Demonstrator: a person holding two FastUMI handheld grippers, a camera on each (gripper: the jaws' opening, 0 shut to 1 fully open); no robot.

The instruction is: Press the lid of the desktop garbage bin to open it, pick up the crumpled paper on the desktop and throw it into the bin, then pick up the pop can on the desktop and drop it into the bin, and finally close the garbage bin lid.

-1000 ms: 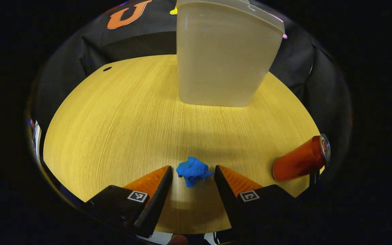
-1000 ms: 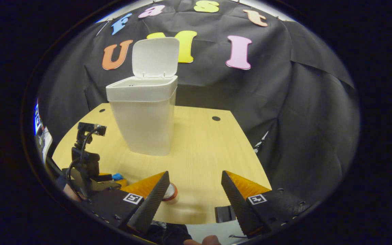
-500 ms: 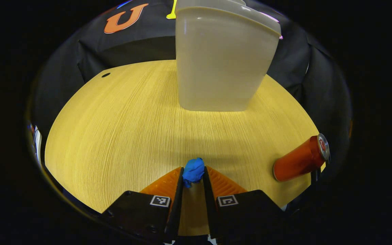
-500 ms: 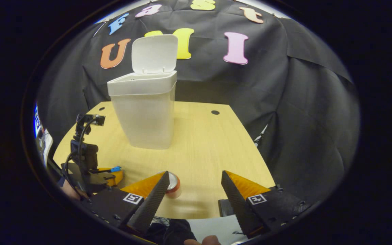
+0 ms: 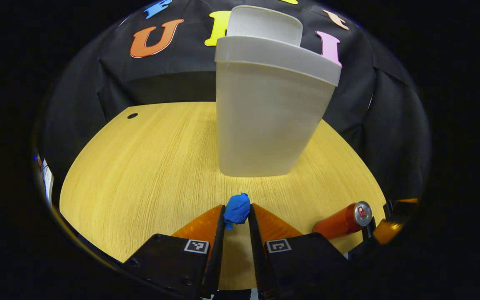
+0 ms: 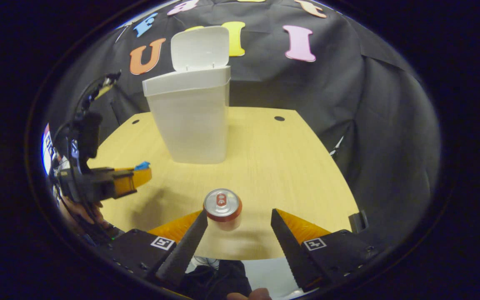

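Change: since half a second ago the left hand-held gripper (image 5: 236, 216) has risen off the light wooden desk (image 5: 148, 175) with the crumpled blue paper (image 5: 237, 209) pinched between its fingers, and the bin's rim and lid have come into the left gripper view.
Left hand-held gripper: pressed together on the paper, which sits at the fingertips, ahead of the camera; the right gripper view shows this hand-held gripper (image 6: 140, 173) from the side, raised above the desk at far left, a blue scrap at its tip and a hand (image 6: 77, 210) beneath it.
Right hand-held gripper: spread wide (image 6: 238, 227), holding nothing, low over the near desk edge.
Orange pop can: upright (image 6: 222, 206) just ahead of the right fingers, nearer the left one, silver top facing the camera; in the left gripper view it lies off to the right (image 5: 342, 221), seen from the side.
Translucent white plastic garbage bin: straight ahead of the left hand-held gripper (image 5: 265, 121), well beyond the paper; its white lid (image 6: 200, 48) stands open, its inner face plain in the right gripper view.
Around: black cloth wall (image 6: 348, 104) behind the desk.
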